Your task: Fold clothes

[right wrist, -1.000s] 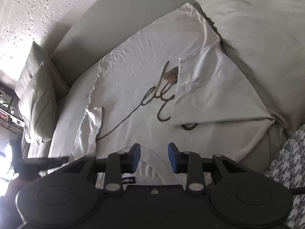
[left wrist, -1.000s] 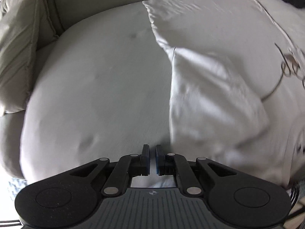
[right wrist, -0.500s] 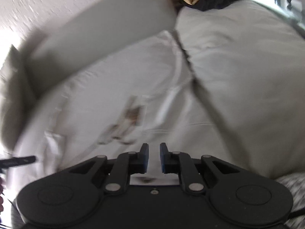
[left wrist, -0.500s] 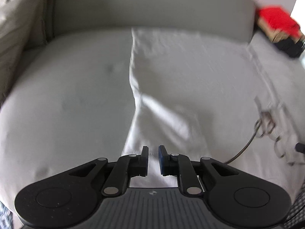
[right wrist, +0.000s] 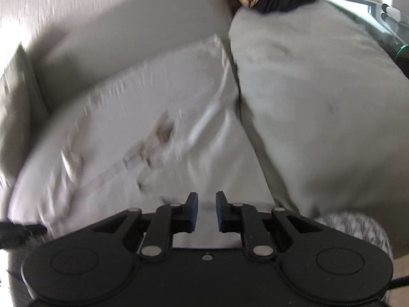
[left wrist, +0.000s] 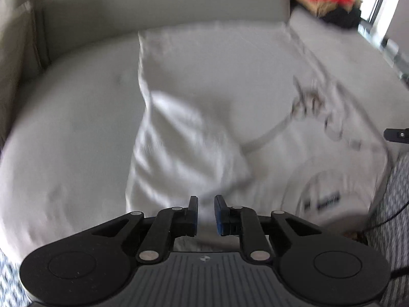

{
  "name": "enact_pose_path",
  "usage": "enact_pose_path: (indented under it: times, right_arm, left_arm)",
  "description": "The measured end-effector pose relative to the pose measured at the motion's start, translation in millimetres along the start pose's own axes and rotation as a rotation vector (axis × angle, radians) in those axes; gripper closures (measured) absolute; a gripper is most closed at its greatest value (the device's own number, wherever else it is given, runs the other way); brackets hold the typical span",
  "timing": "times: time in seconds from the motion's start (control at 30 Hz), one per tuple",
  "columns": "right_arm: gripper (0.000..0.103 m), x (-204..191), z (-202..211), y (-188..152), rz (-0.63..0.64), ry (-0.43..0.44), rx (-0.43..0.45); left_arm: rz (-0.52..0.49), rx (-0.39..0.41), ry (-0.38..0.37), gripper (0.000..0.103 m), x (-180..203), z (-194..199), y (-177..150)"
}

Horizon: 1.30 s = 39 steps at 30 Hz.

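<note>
Grippers, left point(left wrist: 205, 213) and right point(right wrist: 206, 211), opening with nothing clamped, should next pinch the white shirt's point(left wrist: 217, 81) near hem corners evenly.

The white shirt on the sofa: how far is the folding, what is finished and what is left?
Both sleeves of the white shirt already lie folded in over its body, on the sofa cushion. Nothing is in hand: the left gripper and right gripper are opening their jaws with no cloth between them. The body is still at full length, so the lengthwise folds remain. The red and dark clothes pile looks unfolded.
</note>
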State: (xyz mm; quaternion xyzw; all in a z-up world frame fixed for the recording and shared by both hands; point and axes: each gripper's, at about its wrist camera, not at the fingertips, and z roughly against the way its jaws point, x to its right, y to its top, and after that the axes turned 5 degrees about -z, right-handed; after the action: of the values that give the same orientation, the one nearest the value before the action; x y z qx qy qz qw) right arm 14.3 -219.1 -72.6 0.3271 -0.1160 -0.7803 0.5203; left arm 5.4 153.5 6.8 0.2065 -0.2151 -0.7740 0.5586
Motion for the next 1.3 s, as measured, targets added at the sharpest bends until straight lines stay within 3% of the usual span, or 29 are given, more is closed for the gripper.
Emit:
enact_pose_path:
  times: [0.13,0.2,0.3,0.53,0.67,0.8,0.93,1.07,1.17,1.3]
  right_arm:
    - [0.086,12.4,-9.1,26.3,-0.149,0.085,0.086]
    - [0.086,18.6,-20.6,36.0,-0.230,0.117,0.098]
    - [0.087,23.0,-44.1,44.2,-0.289,0.117,0.072]
    - [0.087,17.5,-98.6,52.0,-0.232,0.038,-0.048]
    - [0.086,13.0,-118.0,63.4,-0.233,0.023,-0.023]
    - [0.087,14.4,-141.1,77.9,-0.279,0.036,0.004]
    - [0.086,16.2,-139.8,85.5,-0.330,0.047,0.028]
    - [0.086,13.9,-98.0,74.1,-0.268,0.095,0.031]
    - [0.086,13.6,-73.6,51.1,-0.184,0.085,-0.021]
    - [0.086,11.7,-67.8,22.2,-0.116,0.070,-0.076]
  left_arm:
    - [-0.008,0.148,0.143,0.077,-6.1,-3.6,23.3]
    - [0.001,0.130,0.188,0.080,-8.2,-23.2,33.9]
    - [0.040,0.056,0.155,0.083,-16.6,-57.0,43.5]
    - [0.011,-0.049,0.091,0.083,-11.6,-111.1,63.1]
    - [0.006,-0.055,0.100,0.085,-11.1,-131.6,80.3]
    - [0.003,-0.041,0.156,0.086,-5.1,-148.3,95.7]
    - [0.043,0.004,0.174,0.080,4.7,-129.2,96.5]
    - [0.040,0.065,0.162,0.074,16.7,-83.6,76.5]
    - [0.059,0.036,0.146,0.074,22.2,-67.6,53.5]
    - [0.102,-0.070,0.129,0.078,27.0,-72.3,23.1]
